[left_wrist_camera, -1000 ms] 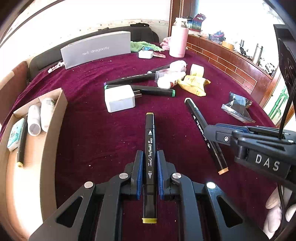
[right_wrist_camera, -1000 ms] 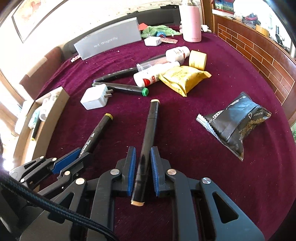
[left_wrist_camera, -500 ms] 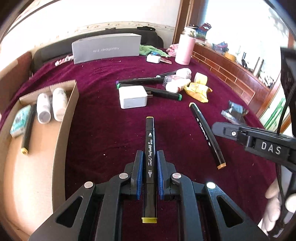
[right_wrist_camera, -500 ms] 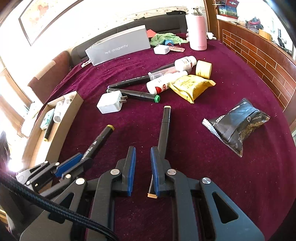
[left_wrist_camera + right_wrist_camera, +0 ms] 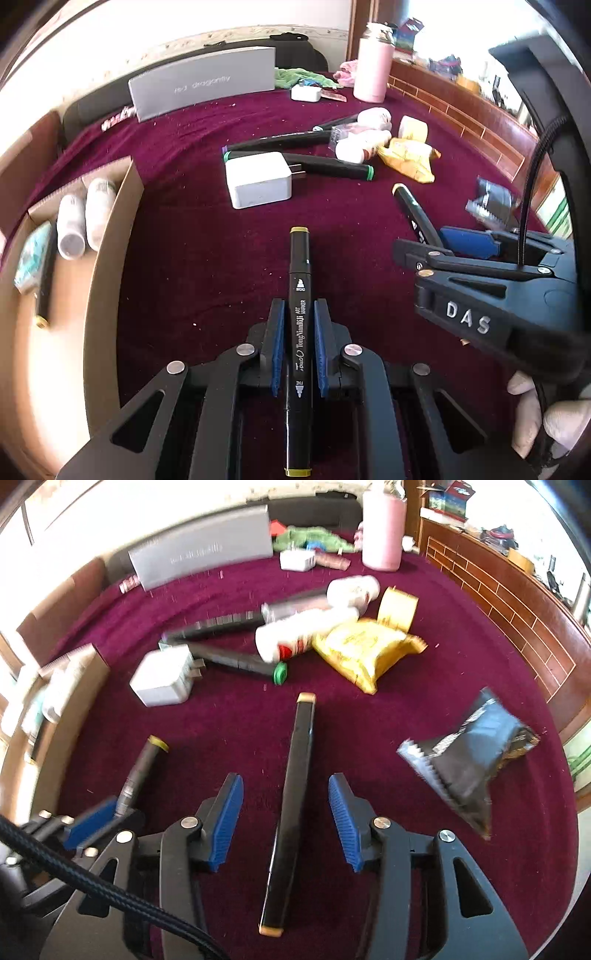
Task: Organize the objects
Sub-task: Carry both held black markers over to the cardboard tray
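I count 5 markers for sure: yellow-tipped point(image 5: 300, 295), orange-tipped point(image 5: 295, 794), green-capped point(image 5: 332, 170), 1 long black behind it point(image 5: 277, 140), 1 in the cardboard box point(image 5: 110, 258); maybe a 6th, can't tell. White bottles: 2 in box point(image 5: 72, 229), 2 on cloth point(image 5: 364, 147). Chargers x2 point(image 5: 258, 181). Snack packs: 1 yellow point(image 5: 362, 646), 1 black point(image 5: 469, 764). Tape roll x1 point(image 5: 399, 607). Pink flask x1 point(image 5: 371, 70).

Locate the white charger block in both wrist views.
Left wrist: white charger block sits upper centre, beyond the yellow-capped marker.
Right wrist: white charger block sits left of centre, blurred.
Shared landmark: pink bottle at the far edge.
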`<state>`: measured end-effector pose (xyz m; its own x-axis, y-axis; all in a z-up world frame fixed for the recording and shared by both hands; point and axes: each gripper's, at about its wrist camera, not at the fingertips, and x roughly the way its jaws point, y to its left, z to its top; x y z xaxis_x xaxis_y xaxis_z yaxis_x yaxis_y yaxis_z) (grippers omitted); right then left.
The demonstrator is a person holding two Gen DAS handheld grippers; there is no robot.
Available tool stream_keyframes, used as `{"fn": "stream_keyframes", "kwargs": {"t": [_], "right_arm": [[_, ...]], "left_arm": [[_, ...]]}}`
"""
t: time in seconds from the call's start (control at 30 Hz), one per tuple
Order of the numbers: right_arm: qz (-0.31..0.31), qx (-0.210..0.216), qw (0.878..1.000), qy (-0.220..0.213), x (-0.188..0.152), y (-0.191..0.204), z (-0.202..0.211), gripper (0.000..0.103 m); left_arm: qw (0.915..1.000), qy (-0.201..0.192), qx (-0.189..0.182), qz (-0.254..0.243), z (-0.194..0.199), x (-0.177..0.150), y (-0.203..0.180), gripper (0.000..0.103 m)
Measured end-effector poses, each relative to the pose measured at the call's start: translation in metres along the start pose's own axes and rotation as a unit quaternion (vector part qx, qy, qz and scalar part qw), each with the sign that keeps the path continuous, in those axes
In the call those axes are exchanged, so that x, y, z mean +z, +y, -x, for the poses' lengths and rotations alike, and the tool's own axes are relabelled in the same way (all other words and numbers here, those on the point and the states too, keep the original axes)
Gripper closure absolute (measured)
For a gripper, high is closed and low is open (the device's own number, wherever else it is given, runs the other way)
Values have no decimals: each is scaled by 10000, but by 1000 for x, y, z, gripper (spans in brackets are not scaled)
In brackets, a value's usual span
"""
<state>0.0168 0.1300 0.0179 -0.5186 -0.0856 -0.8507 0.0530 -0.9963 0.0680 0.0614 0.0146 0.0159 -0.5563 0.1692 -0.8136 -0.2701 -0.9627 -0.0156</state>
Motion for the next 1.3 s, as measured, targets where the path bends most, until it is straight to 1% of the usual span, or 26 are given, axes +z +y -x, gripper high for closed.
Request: {"fn": "stream_keyframes", "kwargs": {"t": [0.03, 0.07, 0.1, 0.13, 0.17, 0.2, 0.23, 0.3, 0.37, 0.43, 0.67, 0.83, 1.03, 1.3], "right_arm": [[78, -91, 9999, -97, -2, 3, 2, 58], [146, -163, 9997, -77, -4, 5, 2, 66], [175, -208, 9996, -110, -6, 6, 4, 85], [162, -196, 9996, -117, -6, 5, 6, 89], [77, -10, 9999, -87, -7, 0, 8, 91], [-42, 173, 9998, -64, -9, -5, 11, 91], [-110, 248, 9996, -61, -10, -8, 12, 91], [-234, 492, 9984, -145, -14, -15, 19, 91], [-338, 651, 9971, -205, -16, -18, 26, 91], [-381, 840, 9953, -308, -19, -18, 34, 91], [-343, 988, 9935, -452, -21, -9, 53, 90], [-271, 1138, 9918, -514, -22, -2, 65, 90], [-233, 1452, 9877, -539, -21, 11, 81, 90], [-42, 2027, 9782, -440, -10, 48, 96, 90]], "left_arm": [[10000, -6, -45, -8, 0, 0, 1, 92], [9998, -15, -178, 27, 1, 0, 3, 92], [9995, -29, -289, 92, 2, -1, 6, 92], [9993, -46, -347, 138, 3, -1, 8, 92], [9988, -103, -415, 221, 6, -2, 12, 92], [9985, -161, -456, 261, 10, -3, 14, 92], [9980, -229, -528, 270, 14, -4, 15, 92], [9972, -358, -573, 318, 24, -5, 18, 92], [9960, -463, -669, 379, 32, -5, 21, 92], [9954, -528, -677, 420, 39, -6, 23, 92], [9945, -537, -705, 560, 52, -11, 29, 92], [9928, -624, -747, 700, 69, -17, 41, 92], [9895, -827, -710, 945, 97, -24, 64, 92], [9837, -1119, -499, 1313, 126, -30, 106, 92]]}}
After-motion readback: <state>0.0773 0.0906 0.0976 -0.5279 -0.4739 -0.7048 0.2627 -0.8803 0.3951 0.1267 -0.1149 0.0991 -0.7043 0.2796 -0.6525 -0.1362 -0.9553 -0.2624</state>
